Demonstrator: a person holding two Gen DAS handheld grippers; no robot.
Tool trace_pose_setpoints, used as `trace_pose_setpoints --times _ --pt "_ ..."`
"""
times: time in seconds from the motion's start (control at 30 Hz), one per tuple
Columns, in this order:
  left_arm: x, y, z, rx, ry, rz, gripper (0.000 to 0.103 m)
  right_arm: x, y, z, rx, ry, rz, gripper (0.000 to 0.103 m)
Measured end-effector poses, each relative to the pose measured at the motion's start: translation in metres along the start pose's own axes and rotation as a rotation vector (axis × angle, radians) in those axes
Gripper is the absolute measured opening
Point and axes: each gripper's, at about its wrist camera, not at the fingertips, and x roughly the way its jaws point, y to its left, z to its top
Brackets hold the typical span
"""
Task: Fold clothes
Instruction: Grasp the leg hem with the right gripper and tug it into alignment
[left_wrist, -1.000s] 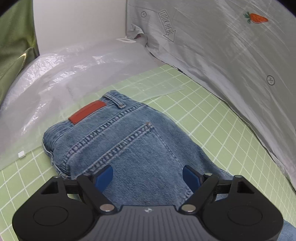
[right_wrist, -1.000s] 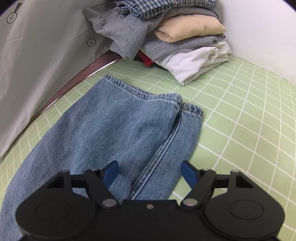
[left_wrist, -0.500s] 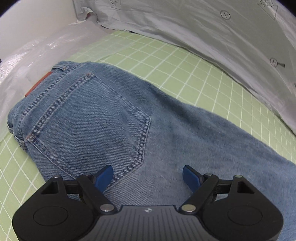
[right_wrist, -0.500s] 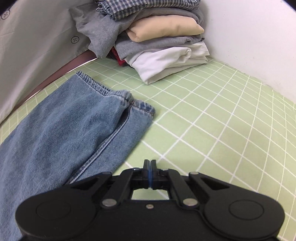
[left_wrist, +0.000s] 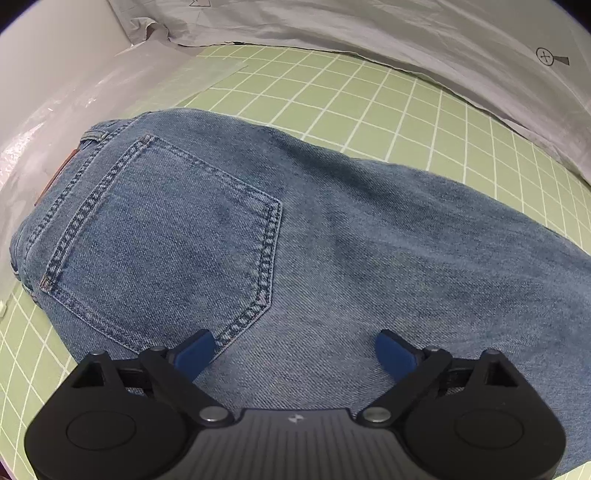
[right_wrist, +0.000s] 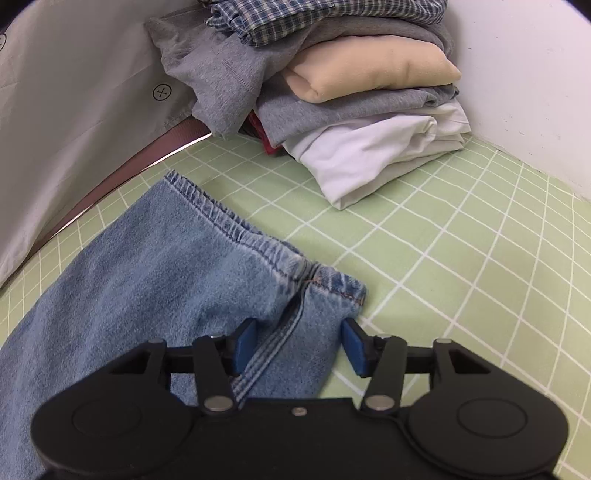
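Jeans (left_wrist: 332, 236) are laid flat on the green grid desk (left_wrist: 369, 99). Left gripper (left_wrist: 293, 352) is held apart over the seat by the back pocket (left_wrist: 166, 236). Right gripper (right_wrist: 297, 343) is held apart, straddling the leg hem (right_wrist: 236, 225), near the folded clothes stack (right_wrist: 354, 96).

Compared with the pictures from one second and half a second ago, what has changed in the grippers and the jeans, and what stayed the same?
The right gripper, shut over bare mat half a second ago, has opened and moved back over the jeans' hem end, jaws astride the seam, nothing gripped. The left gripper has swung from the waistband toward the back pocket and stays open. The jeans stay flat on the green mat, and the folded pile is unchanged.
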Motion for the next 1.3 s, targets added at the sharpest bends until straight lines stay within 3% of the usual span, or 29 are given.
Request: trace_pose_setpoints --times 0.03,0.13,0.3,0.47,0.5,0.6,0.73,0.8,0.97,1.13,1.2,1.23,1.27,1.3 --pt "0.002 0.000 0.000 0.003 0.003 -0.002 0.097 -0.001 -0.001 0.000 -0.009 -0.002 0.016 0.004" --pt "0.004 0.002 0.001 0.012 0.015 -0.011 0.101 -0.004 -0.006 -0.001 -0.045 -0.005 0.035 0.005" --pt "0.006 0.001 -0.001 0.036 0.022 -0.010 0.103 -0.019 -0.028 -0.014 -0.054 -0.020 -0.029 0.005" --pt "0.005 0.001 -0.002 0.031 0.023 -0.003 0.103 -0.028 -0.028 -0.015 -0.056 -0.055 -0.118 0.034" --pt "0.005 0.002 -0.001 0.031 0.026 -0.003 0.103 -0.031 -0.027 -0.015 -0.062 -0.069 -0.133 0.036" --pt "0.005 0.002 -0.001 0.029 0.031 -0.001 0.103 -0.037 -0.022 -0.012 -0.061 -0.093 -0.104 0.047" --pt "0.006 0.001 0.000 0.025 0.033 0.000 0.103 -0.039 -0.005 -0.012 -0.077 -0.127 -0.084 0.086" --pt "0.006 0.001 0.000 0.026 0.032 0.000 0.103 -0.037 0.003 -0.014 -0.080 -0.129 -0.076 0.087" --pt "0.007 0.003 -0.001 0.029 0.019 -0.002 0.103 -0.025 0.010 -0.013 -0.054 -0.103 -0.055 0.073" --pt "0.006 0.003 -0.002 0.025 0.015 0.000 0.103 -0.010 0.001 -0.009 0.045 -0.073 -0.081 0.072" --pt "0.005 0.003 -0.003 0.023 0.015 0.001 0.103 -0.010 -0.002 -0.005 0.045 -0.090 -0.066 0.057" --pt "0.006 0.003 -0.003 0.023 0.015 0.001 0.103 -0.011 -0.001 -0.002 0.029 -0.097 -0.063 0.034" --pt "0.005 0.003 -0.003 0.022 0.015 0.001 0.103 -0.014 -0.002 0.000 0.021 -0.103 -0.055 0.019" --pt "0.005 0.003 -0.003 0.024 0.015 0.000 0.103 -0.017 -0.004 0.003 0.024 -0.111 -0.041 0.016"
